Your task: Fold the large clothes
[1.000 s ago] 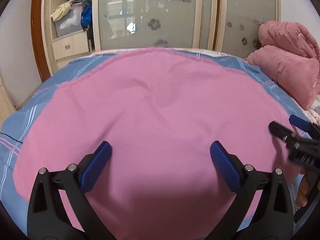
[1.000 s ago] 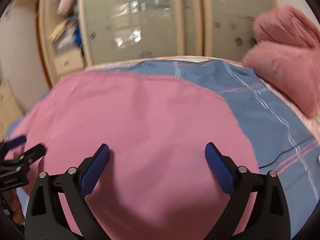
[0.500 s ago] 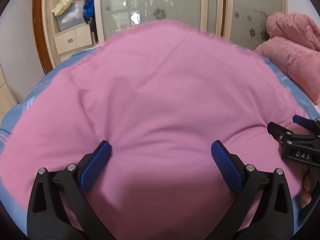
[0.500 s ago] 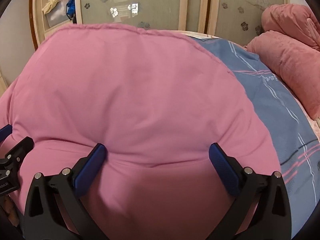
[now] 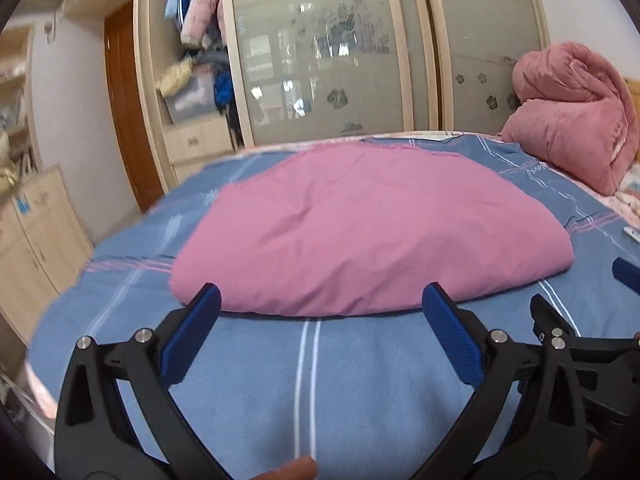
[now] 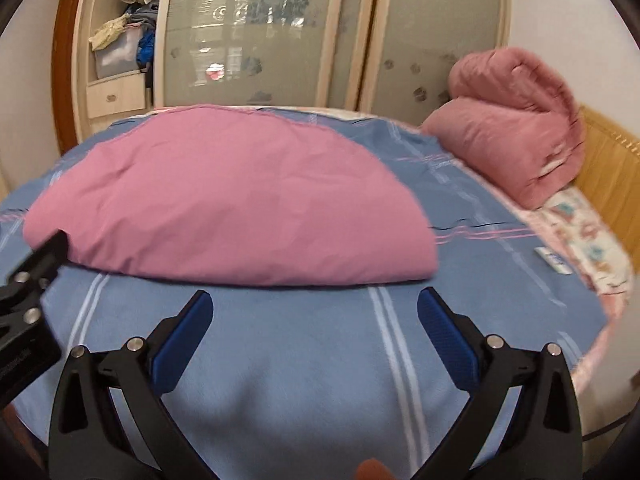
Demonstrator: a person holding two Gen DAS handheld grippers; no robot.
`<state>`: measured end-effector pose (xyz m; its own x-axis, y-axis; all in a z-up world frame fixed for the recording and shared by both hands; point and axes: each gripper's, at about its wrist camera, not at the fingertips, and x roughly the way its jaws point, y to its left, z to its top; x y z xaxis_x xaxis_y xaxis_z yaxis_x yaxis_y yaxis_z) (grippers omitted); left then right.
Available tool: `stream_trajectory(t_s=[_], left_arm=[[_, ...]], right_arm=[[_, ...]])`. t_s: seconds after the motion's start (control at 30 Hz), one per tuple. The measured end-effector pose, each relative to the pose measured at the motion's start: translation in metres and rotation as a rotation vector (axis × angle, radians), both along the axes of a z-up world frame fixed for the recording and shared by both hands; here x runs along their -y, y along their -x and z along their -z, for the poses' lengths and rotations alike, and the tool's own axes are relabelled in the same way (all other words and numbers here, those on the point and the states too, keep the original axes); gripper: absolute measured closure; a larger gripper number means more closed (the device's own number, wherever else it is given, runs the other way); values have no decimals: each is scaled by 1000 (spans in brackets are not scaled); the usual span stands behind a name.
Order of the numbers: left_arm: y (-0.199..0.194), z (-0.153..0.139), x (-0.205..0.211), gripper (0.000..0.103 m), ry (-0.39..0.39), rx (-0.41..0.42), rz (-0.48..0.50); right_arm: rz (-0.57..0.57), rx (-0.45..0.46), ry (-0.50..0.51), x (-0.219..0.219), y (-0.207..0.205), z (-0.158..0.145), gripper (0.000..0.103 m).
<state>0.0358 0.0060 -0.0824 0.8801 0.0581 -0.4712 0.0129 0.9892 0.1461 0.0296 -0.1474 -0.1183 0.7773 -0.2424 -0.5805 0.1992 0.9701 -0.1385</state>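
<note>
A large pink cloth (image 5: 360, 224) lies folded over on the blue striped bed sheet (image 5: 304, 384), its folded edge facing me. It also shows in the right wrist view (image 6: 224, 208). My left gripper (image 5: 320, 320) is open and empty, just short of the cloth's near edge. My right gripper (image 6: 314, 320) is open and empty, a little back from that edge, over bare sheet (image 6: 304, 368). The right gripper shows at the right edge of the left wrist view (image 5: 580, 328); the left gripper shows at the left edge of the right wrist view (image 6: 28, 280).
A rolled pink quilt (image 5: 572, 112) sits at the bed's far right, also in the right wrist view (image 6: 512, 120). A wardrobe with frosted sliding doors (image 5: 332, 52) stands behind the bed. A wooden cabinet (image 5: 36, 240) stands left of the bed. A small white item (image 6: 554, 258) lies on the sheet at right.
Both grippers have pulled back from over the pink cloth to the near side of the bed. The cloth, lifted and billowing half a second ago, now lies flat and folded over.
</note>
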Motion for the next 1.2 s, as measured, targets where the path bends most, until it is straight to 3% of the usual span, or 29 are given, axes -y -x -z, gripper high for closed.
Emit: stream_trajectory(t_s=[0.23, 1.2], left_arm=[[20, -15, 6, 2, 139, -6, 5], [31, -30, 6, 2, 140, 15, 18]], right_arm=[[-37, 49, -20, 1, 21, -21, 1], [-24, 84, 8, -9, 32, -36, 1]])
